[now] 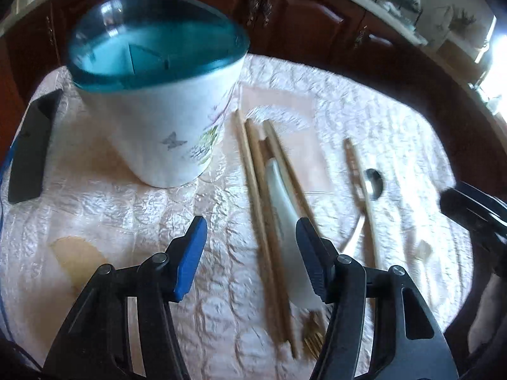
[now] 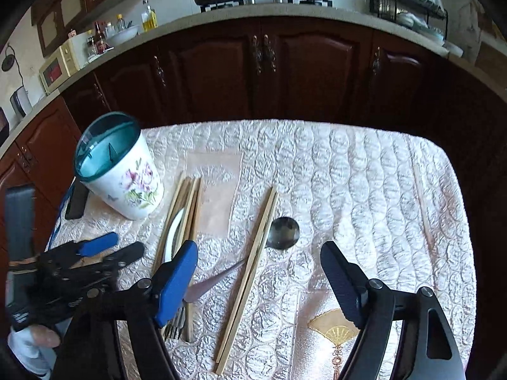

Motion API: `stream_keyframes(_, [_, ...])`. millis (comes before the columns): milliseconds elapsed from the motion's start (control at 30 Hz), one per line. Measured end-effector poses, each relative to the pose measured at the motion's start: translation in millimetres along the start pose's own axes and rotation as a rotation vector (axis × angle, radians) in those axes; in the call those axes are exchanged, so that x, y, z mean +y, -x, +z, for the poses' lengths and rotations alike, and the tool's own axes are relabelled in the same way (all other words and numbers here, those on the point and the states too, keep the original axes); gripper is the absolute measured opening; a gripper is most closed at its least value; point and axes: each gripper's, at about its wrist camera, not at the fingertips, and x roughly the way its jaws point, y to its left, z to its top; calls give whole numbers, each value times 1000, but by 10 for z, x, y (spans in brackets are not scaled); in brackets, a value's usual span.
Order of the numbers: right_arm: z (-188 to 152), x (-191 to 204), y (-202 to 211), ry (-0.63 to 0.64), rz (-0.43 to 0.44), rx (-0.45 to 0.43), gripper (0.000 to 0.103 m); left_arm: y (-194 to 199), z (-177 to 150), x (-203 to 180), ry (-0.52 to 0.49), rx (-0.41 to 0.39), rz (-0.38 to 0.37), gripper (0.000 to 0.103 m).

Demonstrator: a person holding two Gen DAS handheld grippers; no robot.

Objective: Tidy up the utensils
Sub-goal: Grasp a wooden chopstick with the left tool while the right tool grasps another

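Both grippers hang over the table (image 2: 364, 164), spread wide and holding nothing. The left gripper (image 1: 252, 253) hovers above a bundle of chopsticks (image 1: 256, 196) with a white spoon (image 1: 282, 209) lying among them; its right finger sits over the spoon's edge, though whether it touches cannot be told. A fork (image 1: 313, 342) shows just below that finger. The right gripper (image 2: 258, 272) is poised above a separate pair of chopsticks (image 2: 250, 272) and a metal spoon (image 2: 282, 232) whose handle passes under them toward the gripper's left finger. The holder (image 2: 118, 167), white with flowers and a teal rim, stands upright at the table's left, just beside the bundle. One more chopstick (image 2: 423, 204) lies well apart near the right edge.
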Motion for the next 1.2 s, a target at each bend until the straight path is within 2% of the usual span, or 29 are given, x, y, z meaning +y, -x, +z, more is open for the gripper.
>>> stream_keyframes(100, [-5, -41, -86, -16, 24, 22, 69, -213, 57, 22, 23, 49, -8, 32])
stream_keyframes(167, [-10, -85, -158, -35, 45, 41, 62, -323, 72, 20, 36, 67, -47, 30])
stream_keyframes(233, [-7, -110, -217, -50, 52, 56, 61, -392, 121, -30, 22, 77, -42, 21])
stream_keyframes(267, [-8, -120, -243, -55, 52, 61, 59, -397, 135, -46, 10, 76, -34, 12])
stream_keyframes(400, [-29, -124, -325, -49, 66, 78, 44, -353, 161, 63, 41, 100, -42, 10])
stream_keyframes(467, [-56, -138, -389, -53, 77, 94, 31, -259, 80, 177, 62, 116, -54, 10])
stream_keyframes(567, [-106, -201, -529, -100, 133, 131, 24, -83, -69, 261, 47, 125, -46, 9])
stream_keyframes(633, [-136, -220, -646, -121, 144, 153, 22, 39, -198, 312, 42, 137, -47, 5])
stream_keyframes(733, [-159, -201, -809, -122, 154, 188, 21, 183, -354, 348, 24, 138, -38, 5])
stream_keyframes(833, [-186, -161, -960, -127, 167, 220, 13, 279, -441, 392, 22, 137, -41, 5])
stream_keyframes(933, [-225, -176, -906, -161, 187, 216, 6, 353, -437, 410, 19, 112, -45, 5])
stream_keyframes(1100, [-437, -352, -615, -174, 168, 225, 5, 400, -332, 434, -3, 77, -43, 21])
stream_keyframes(1200, [-574, -508, -526, -198, 130, 263, 5, 344, -229, 471, 7, 61, -30, 22])
